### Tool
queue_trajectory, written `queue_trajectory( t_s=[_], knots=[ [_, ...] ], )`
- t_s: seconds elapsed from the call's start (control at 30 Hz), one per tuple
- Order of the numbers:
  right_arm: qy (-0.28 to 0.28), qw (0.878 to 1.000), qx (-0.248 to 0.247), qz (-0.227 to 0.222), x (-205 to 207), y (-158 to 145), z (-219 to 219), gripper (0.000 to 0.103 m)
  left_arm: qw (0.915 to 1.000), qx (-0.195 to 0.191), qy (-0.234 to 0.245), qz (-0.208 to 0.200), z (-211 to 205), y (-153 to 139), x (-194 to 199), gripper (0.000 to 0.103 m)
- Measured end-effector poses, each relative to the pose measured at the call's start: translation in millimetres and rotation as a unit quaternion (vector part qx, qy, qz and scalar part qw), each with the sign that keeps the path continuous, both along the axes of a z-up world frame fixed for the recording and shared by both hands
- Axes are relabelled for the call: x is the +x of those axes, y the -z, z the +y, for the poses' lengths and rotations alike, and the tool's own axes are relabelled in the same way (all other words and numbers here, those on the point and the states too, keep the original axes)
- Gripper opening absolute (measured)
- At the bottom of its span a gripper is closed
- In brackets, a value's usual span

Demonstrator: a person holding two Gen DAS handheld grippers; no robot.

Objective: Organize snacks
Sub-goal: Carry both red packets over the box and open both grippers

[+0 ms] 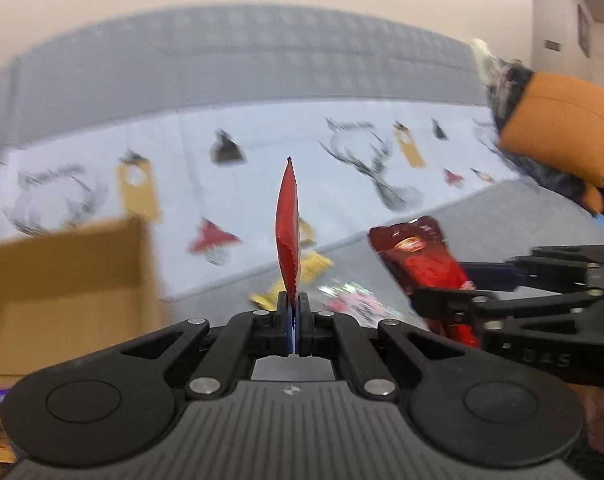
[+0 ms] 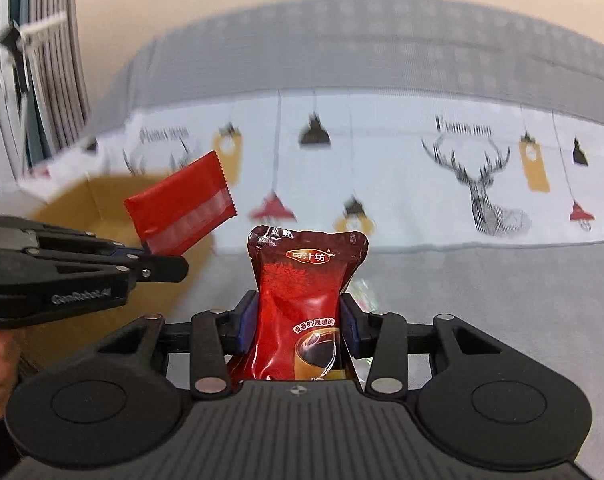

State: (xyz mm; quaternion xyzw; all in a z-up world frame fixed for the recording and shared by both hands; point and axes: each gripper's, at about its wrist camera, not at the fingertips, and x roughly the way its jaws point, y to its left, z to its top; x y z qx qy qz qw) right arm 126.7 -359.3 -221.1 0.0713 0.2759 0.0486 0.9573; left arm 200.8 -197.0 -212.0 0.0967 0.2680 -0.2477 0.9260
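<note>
My left gripper point(image 1: 293, 312) is shut on the bottom edge of a flat red packet point(image 1: 288, 224), which stands edge-on and upright in the left wrist view. From the right wrist view the same red packet point(image 2: 180, 210) shows its broad face, held up by the left gripper point(image 2: 162, 258). My right gripper point(image 2: 300, 322) is shut on a dark red pouch point(image 2: 303, 300) with a cup picture, its pads pressing both sides. That pouch point(image 1: 421, 264) and the right gripper point(image 1: 445, 308) appear at the right of the left wrist view. Both are lifted above the grey surface.
An open cardboard box point(image 1: 62, 280) stands at the left, also seen as the box point(image 2: 102, 200) behind the left gripper. Yellow and pink snack packets point(image 1: 333, 292) lie on the grey surface below. A white cloth with deer prints point(image 2: 481, 184) covers the back. An orange cushion point(image 1: 557, 128) sits far right.
</note>
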Motion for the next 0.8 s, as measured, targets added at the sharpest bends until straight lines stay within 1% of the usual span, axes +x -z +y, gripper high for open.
queue_trajectory(
  t_s=[0.13,0.2,0.27,0.37,0.47,0.53,0.67,0.8],
  knots=[
    [-0.005,0.999,0.017,-0.040,-7.6,-43.3,37.1,0.045,0.9994,-0.019,-0.027,-0.004,33.5,-31.4,-6.4,0.001],
    [-0.012,0.998,0.013,-0.053,-8.3,-61.6,56.3,0.045,0.9985,-0.032,-0.043,-0.005,53.0,-44.5,-8.2,0.001],
    [-0.027,0.997,0.012,-0.067,-7.7,-79.3,76.6,0.045,0.9976,-0.048,-0.050,-0.005,73.1,-54.6,-10.0,0.001],
    [-0.046,0.995,0.008,-0.084,-2.6,-98.2,102.7,0.045,0.9960,-0.053,-0.069,-0.021,102.5,-66.5,-12.2,0.001],
    [-0.056,0.994,0.014,-0.090,4.7,-109.1,126.0,0.045,0.9941,-0.060,-0.086,-0.027,130.6,-73.5,-7.9,0.001],
    [-0.066,0.994,0.020,-0.088,9.3,-109.9,141.8,0.045,0.9929,-0.062,-0.099,-0.025,147.6,-71.2,-3.7,0.001],
    [-0.094,0.993,0.022,-0.066,25.5,-95.1,174.3,0.045,0.9907,-0.056,-0.124,-0.011,171.6,-53.6,6.7,0.001],
    [-0.109,0.993,0.021,-0.030,45.2,-70.1,197.7,0.045,0.9875,-0.062,-0.142,0.028,195.2,-26.4,17.9,0.001]
  ],
)
